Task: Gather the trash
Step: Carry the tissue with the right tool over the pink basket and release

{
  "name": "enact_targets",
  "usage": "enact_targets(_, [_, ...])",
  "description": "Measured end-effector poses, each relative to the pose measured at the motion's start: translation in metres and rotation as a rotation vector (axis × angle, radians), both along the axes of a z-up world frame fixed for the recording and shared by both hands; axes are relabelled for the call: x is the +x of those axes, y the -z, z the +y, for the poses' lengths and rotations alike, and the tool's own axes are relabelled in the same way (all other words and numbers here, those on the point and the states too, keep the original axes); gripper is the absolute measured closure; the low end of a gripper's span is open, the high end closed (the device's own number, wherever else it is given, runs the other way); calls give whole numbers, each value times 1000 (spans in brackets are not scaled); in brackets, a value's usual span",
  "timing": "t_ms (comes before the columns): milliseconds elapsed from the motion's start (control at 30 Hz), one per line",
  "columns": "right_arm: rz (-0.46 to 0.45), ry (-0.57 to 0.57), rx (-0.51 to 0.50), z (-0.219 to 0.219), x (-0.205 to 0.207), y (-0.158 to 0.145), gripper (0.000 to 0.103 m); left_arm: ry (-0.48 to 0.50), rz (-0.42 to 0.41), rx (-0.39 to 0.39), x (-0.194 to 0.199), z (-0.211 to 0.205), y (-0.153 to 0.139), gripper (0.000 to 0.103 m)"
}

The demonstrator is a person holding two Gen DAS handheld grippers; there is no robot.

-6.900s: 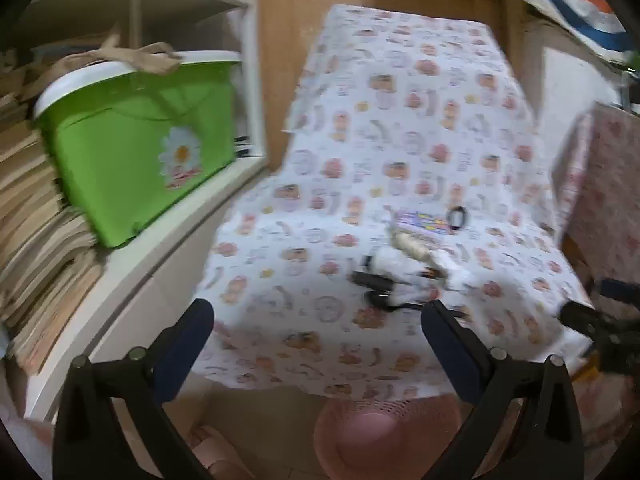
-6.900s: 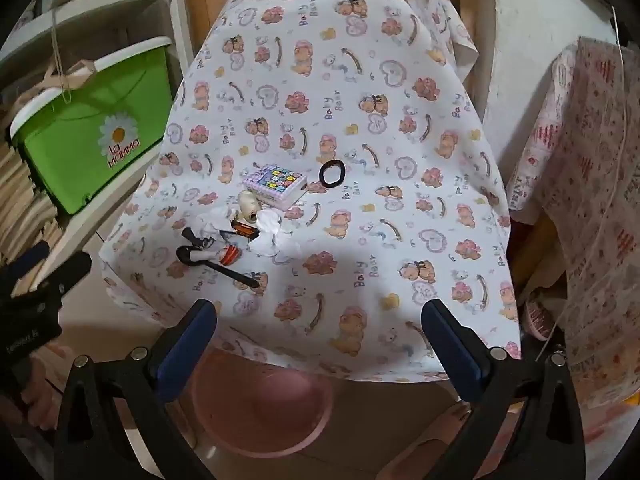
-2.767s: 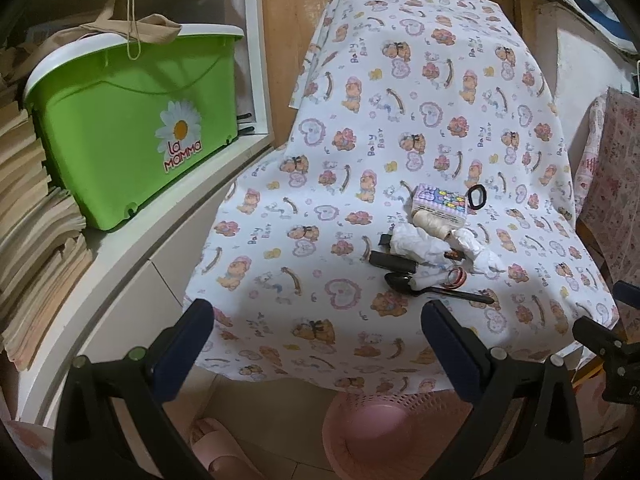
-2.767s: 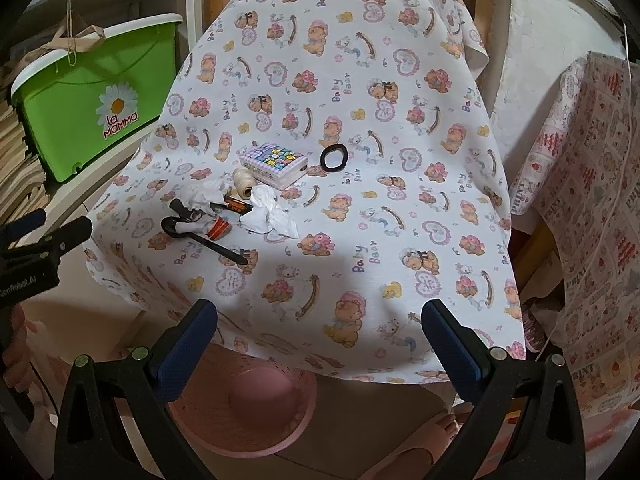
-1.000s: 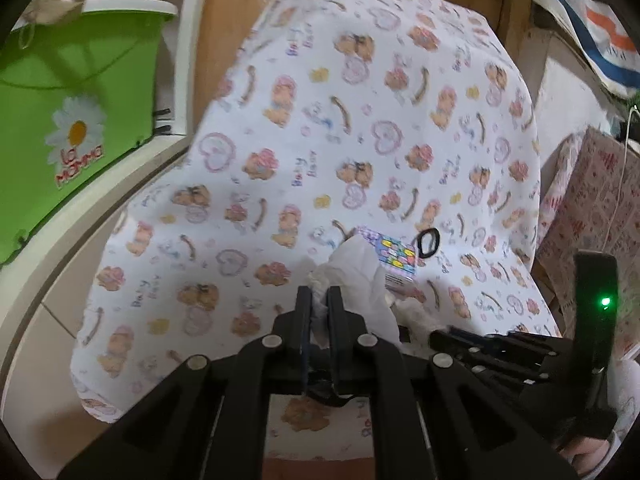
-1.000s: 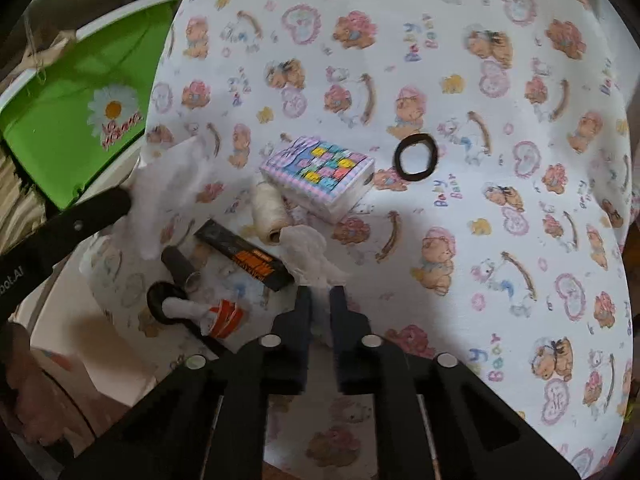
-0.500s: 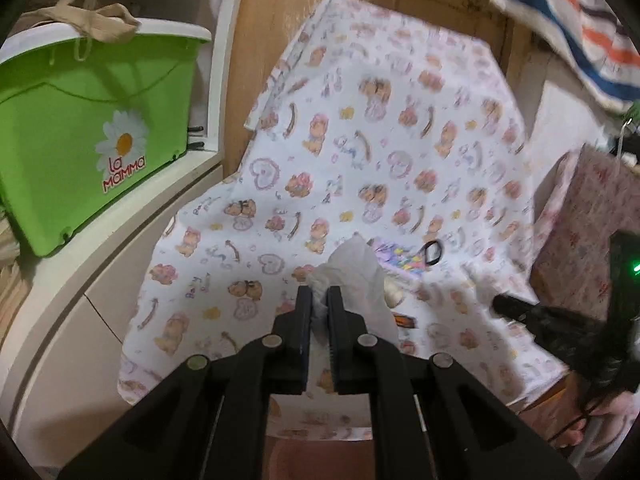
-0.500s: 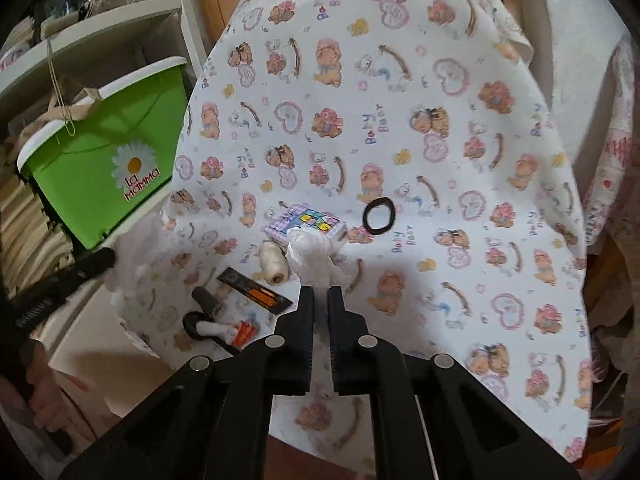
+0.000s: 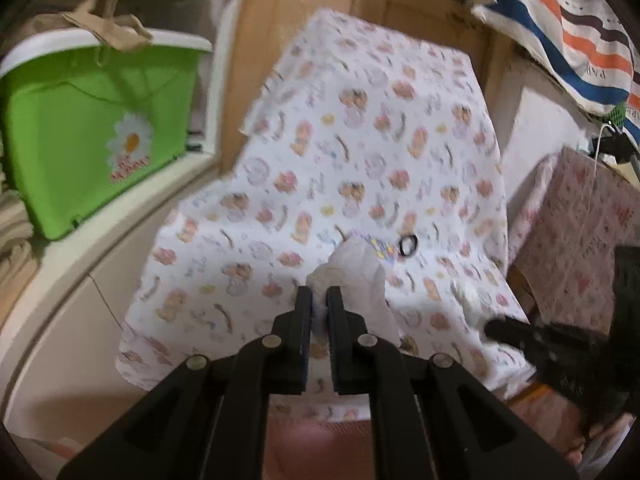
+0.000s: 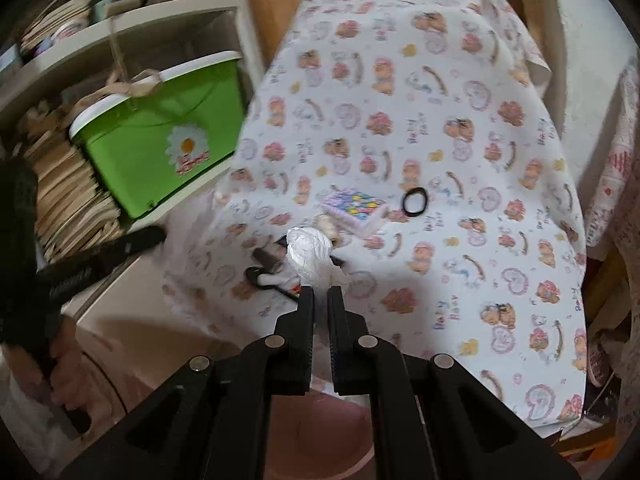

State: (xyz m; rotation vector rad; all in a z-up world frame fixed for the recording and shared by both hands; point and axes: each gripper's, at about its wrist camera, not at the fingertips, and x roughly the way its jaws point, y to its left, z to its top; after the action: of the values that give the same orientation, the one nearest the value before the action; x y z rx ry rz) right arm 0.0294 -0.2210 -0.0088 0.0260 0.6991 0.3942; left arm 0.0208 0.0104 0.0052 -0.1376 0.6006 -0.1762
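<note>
My left gripper is shut on a crumpled white tissue and holds it in the air above the near edge of the bear-print tablecloth. My right gripper is shut on a second crumpled white tissue, also lifted off the table. A pink basket sits on the floor under the table's front edge and shows below both grippers; in the left wrist view it is partly hidden. The right gripper appears at the right of the left wrist view.
On the cloth lie a patterned box, a black hair tie, a thread spool, a black spoon and a dark tube. A green bin stands on the left shelf. A patterned cloth hangs right.
Both grippers closed on tissues from the pile and lifted them. In the last half second both have pulled back toward the table's front edge, over the pink basket.
</note>
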Motion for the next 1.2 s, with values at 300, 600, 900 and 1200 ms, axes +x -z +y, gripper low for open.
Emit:
enact_targets(300, [71,-63,0,19,-23,12,95,33,117,104,-17,-20,18,96])
enact_targets(600, [235,-121,-90,43,-19,73,95,-4,452,2,-2,-15,89,96])
enact_targets(900, [412,-141,-207,60,-12,160,95,43,650,34,7,-30,150,96])
enact_targets(1200, [568,-83,-270,43,4,224,95,-13,828,65,23,-27,211,96])
